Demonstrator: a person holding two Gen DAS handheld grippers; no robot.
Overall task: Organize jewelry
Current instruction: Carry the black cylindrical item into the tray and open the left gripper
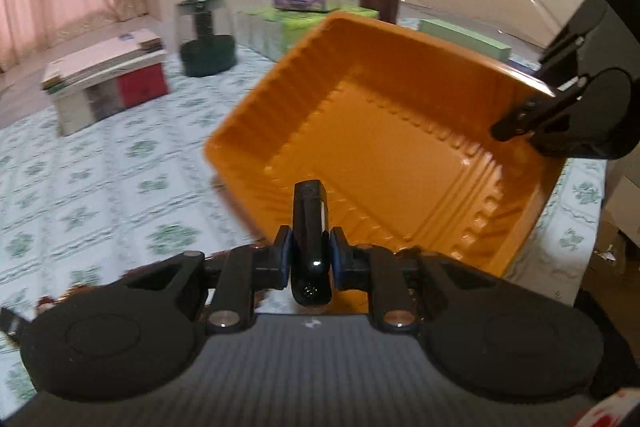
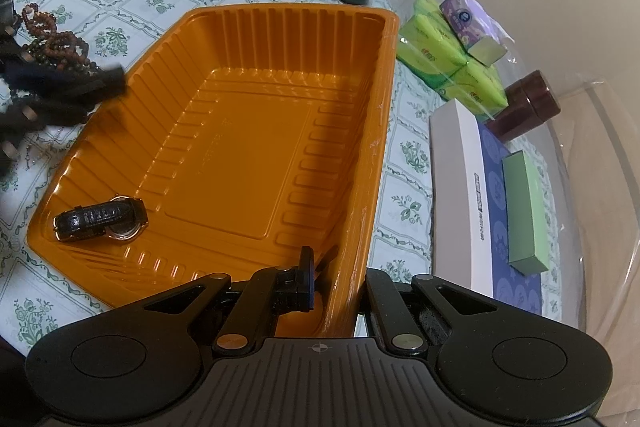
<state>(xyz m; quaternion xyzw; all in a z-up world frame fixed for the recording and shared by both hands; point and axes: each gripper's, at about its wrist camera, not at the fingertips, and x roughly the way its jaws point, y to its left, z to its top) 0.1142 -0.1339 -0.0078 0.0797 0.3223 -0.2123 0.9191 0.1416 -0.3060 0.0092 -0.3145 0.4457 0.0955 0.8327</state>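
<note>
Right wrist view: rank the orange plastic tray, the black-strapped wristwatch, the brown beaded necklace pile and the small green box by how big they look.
1. Orange plastic tray
2-4. Unsure: small green box, brown beaded necklace pile and black-strapped wristwatch look similar.

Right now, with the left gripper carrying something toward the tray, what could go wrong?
1. The left gripper pinches a black strap-like item that sticks up between its pads; it might slip out.
2. The right gripper clamps only the orange tray's wall; a bump could tip it, sliding the wristwatch.
3. The bead strands beside the tray could snag.
</note>
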